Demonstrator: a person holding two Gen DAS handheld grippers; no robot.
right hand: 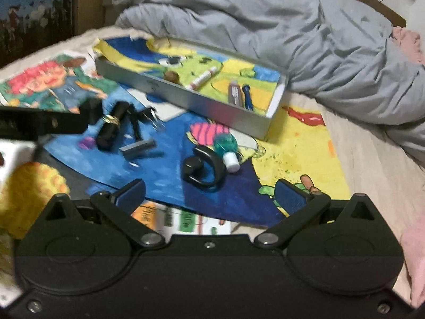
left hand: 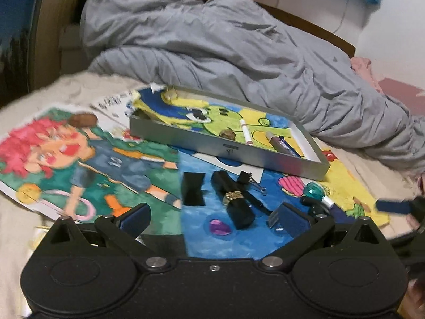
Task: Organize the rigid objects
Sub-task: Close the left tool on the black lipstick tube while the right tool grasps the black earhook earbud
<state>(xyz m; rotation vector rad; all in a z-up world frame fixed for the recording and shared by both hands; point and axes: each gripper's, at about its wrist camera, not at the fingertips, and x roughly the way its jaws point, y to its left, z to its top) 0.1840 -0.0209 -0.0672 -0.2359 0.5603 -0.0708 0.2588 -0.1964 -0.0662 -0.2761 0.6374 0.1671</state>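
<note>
Tongs both spread wide, gripping nothing: my left gripper [left hand: 212, 216] hovers behind a black gold-banded lipstick tube [left hand: 233, 199]; my right gripper [right hand: 209, 195] behind a black ear-hook earbud [right hand: 204, 168]. Shallow silver metal tray [right hand: 186, 98] lies farther ahead, holding markers.

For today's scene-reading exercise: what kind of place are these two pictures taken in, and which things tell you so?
Most likely a bedroom, with the work done on a bed. A rumpled grey duvet lies heaped behind the silver tray, the children's paintings are spread over a soft cream bedcover, and a wooden bed frame edges the far side.
</note>
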